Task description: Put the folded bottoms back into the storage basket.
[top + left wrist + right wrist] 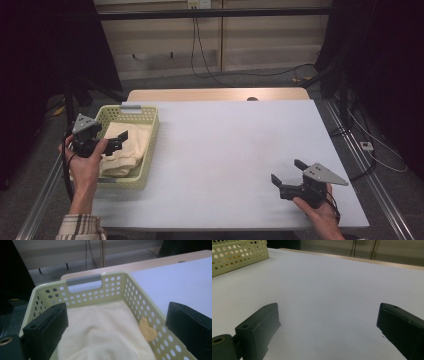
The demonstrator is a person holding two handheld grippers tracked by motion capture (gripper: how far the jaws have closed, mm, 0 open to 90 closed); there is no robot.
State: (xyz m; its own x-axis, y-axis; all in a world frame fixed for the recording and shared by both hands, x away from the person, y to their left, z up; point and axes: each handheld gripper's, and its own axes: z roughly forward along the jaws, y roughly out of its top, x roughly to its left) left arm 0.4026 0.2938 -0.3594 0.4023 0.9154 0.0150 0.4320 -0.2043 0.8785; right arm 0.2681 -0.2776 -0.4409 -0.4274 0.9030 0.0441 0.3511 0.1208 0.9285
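Pale-yellow perforated plastic basket [150,131] holding cream folded cloth [125,145], left gripper [116,141] above it, jaws apart. Right gripper [289,172] near white table [225,150] front edge, jaws apart, open surface ahead

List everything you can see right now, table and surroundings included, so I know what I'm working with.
Basket: one, pale yellow-green, perforated, grey handle strip, at the table's left edge.
Cloth: one, cream, folded inside the basket.
Heart-shaped patch: one, darker yellow, at the cloth's edge against the basket wall.
Table: one, white top, wooden strip at the far edge.
Cables: several, black, on the floor and wall behind the table.
Left gripper: one, black, jaws open, over the basket and cloth, held in the left hand.
Right gripper: one, black, jaws open, over bare table near right, held in the right hand.
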